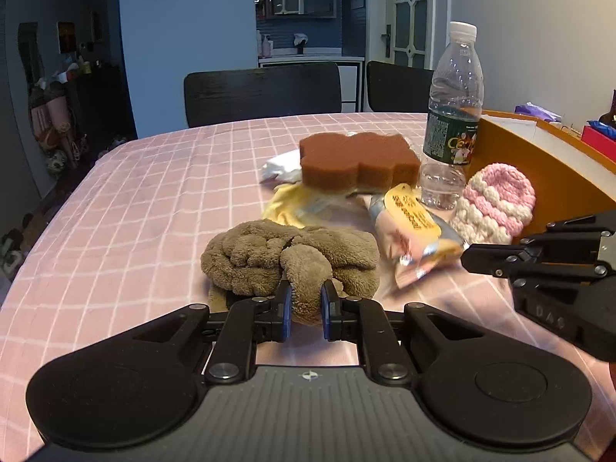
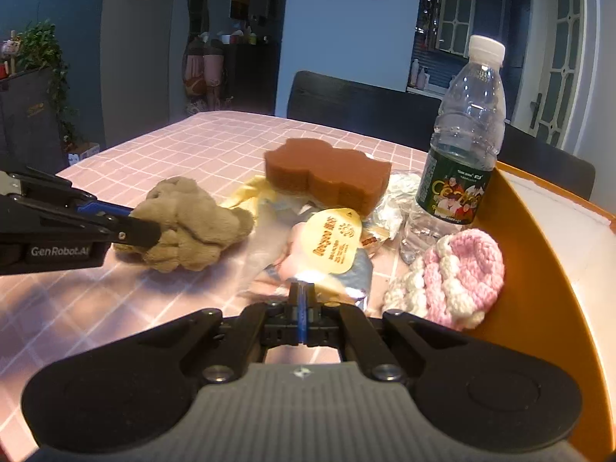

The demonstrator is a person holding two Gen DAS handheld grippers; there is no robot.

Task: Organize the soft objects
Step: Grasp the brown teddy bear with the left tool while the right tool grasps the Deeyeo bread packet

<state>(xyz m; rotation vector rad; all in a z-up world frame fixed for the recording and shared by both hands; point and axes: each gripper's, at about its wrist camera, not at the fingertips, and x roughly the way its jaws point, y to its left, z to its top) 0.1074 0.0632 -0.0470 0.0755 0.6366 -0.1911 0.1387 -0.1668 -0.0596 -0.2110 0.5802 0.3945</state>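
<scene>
— Brown plush cloth point(image 1: 292, 265) sits pinched in the left claw point(image 1: 306, 308), low centre of its view?
— Yes. The right claw point(image 2: 303, 308) is clamped on the foil snack packet point(image 2: 327, 265); beyond, on the pink table point(image 1: 134, 192), lies a sponge point(image 1: 358, 161).

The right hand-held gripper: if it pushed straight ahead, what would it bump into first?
The right hand-held gripper is shut on the edge of a shiny snack packet, so that comes first. Beyond it, probably the brown sponge, though depth is hard to judge.
</scene>
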